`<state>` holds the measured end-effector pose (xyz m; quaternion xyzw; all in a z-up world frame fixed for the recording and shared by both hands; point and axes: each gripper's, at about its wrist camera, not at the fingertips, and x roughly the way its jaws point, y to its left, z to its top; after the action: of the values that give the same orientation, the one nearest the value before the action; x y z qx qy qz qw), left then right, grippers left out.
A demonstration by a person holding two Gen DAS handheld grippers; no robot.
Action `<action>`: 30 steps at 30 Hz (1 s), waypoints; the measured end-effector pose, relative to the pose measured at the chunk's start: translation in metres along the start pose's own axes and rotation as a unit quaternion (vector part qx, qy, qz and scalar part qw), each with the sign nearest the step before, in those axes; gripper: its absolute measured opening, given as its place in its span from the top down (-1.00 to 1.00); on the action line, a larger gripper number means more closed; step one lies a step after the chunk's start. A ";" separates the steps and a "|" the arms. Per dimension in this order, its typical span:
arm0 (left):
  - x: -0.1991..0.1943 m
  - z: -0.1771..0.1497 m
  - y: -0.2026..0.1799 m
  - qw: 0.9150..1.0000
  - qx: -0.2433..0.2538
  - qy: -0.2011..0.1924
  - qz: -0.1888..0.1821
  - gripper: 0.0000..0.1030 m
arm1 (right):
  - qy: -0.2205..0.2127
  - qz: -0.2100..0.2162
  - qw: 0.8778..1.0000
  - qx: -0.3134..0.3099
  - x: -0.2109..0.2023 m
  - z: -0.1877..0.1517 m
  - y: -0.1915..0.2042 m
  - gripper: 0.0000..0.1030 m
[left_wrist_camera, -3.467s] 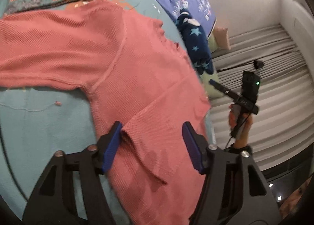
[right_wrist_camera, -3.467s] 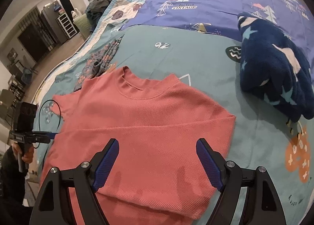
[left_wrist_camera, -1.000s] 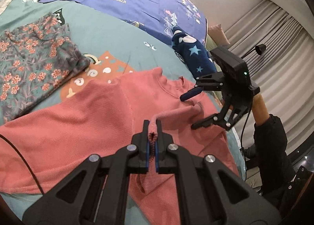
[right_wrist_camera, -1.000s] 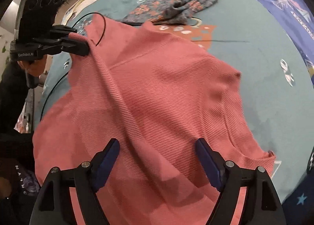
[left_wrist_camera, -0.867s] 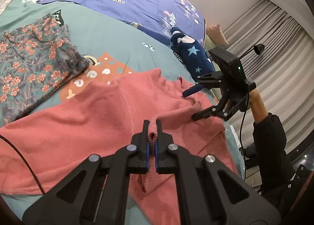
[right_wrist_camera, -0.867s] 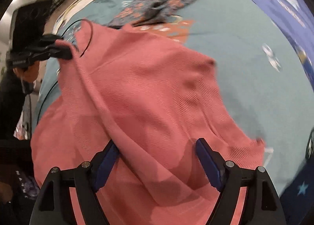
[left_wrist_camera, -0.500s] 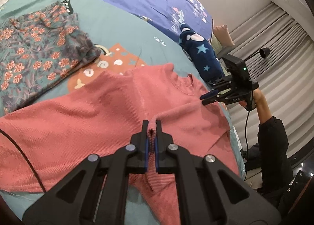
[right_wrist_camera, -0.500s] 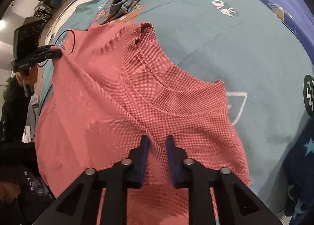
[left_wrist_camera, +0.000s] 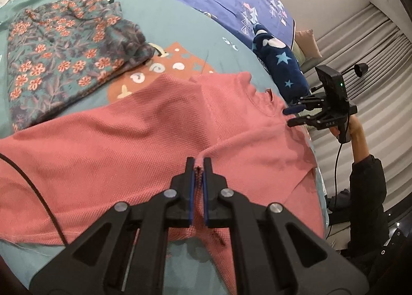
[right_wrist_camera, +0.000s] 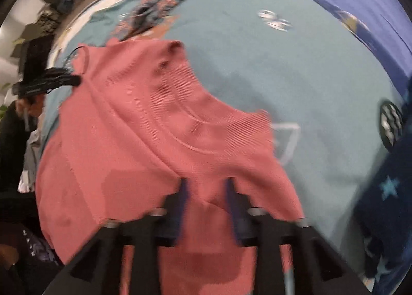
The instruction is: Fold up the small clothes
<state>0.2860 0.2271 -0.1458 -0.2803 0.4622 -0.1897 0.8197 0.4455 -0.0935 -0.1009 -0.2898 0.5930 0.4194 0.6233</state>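
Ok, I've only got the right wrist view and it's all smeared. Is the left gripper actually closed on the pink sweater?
Observer: Yes. The left wrist view shows the left gripper shut on a pinch of the pink sweater.
Operator: And where does my right gripper sit on it?
Observer: The right gripper is at the shoulder edge beside the neckline. A raised ridge of fabric runs from there to the left gripper.
Operator: Is the floral garment in the way?
Observer: No. The floral garment lies flat and apart from the sweater, with bedsheet showing between them.
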 end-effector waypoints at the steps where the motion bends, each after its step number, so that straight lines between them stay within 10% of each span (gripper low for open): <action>1: -0.001 0.000 0.001 1.000 -0.002 -0.002 0.001 0.91 | -0.007 -0.009 1.000 0.004 -0.004 -0.006 -0.005 -0.08; 18: -0.011 -0.005 0.002 0.997 0.008 -0.009 0.079 0.86 | 0.003 -0.238 0.971 0.015 -0.004 -0.048 -0.021 -0.04; 22: -0.028 0.005 -0.018 0.997 0.014 -0.054 0.054 0.80 | -0.101 -0.153 0.980 0.079 -0.036 -0.066 -0.016 -0.04; 24: -0.023 0.003 -0.035 0.998 0.017 -0.058 0.020 0.45 | -0.141 -0.091 0.980 0.102 -0.040 -0.071 -0.005 -0.04; 30: 0.034 -0.027 -0.075 0.997 0.065 0.016 -0.036 0.36 | -0.182 -0.047 0.971 0.146 -0.003 -0.087 0.049 -0.07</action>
<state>0.2755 0.1425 -0.1316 -0.2395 0.4512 -0.2531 0.8216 0.3599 -0.1453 -0.1028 -0.1421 0.5103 0.3440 0.7753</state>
